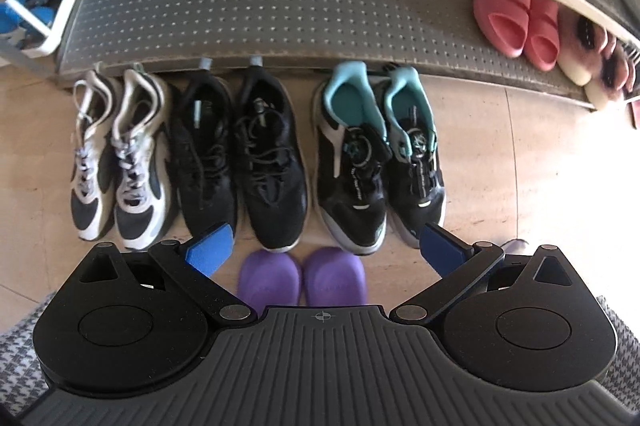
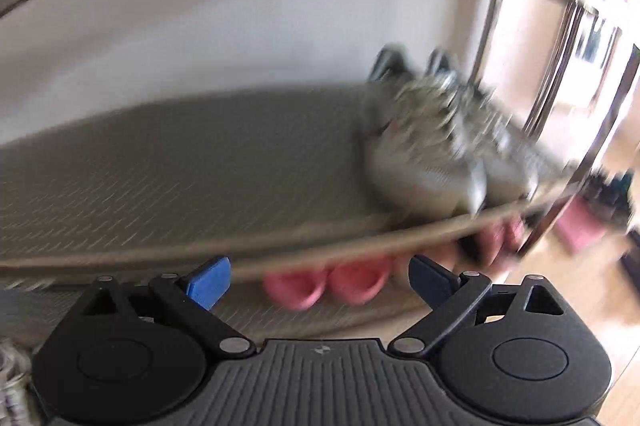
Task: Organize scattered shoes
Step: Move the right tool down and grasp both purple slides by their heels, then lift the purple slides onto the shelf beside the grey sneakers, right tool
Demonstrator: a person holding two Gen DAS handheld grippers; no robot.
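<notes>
In the left wrist view the left gripper [image 1: 325,250] hangs with fingers spread wide and empty above the floor [image 1: 520,154]; three sneaker pairs [image 1: 256,162] line up just ahead against the shelf edge [image 1: 280,64], and purple slippers [image 1: 300,276] lie right under the gap. In the blurred right wrist view the right gripper [image 2: 320,282] is likewise spread and empty, with pink slippers [image 2: 324,286] just ahead on the lower shelf [image 2: 300,314] and grey sneakers [image 2: 440,146] ahead to the right at the upper shelf [image 2: 160,166] rim.

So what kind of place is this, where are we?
Probably a home entryway. A metal shoe rack holds pink slippers, three pairs of sneakers are lined up on the floor before it, and a room opens beyond the rack in the right wrist view.
</notes>
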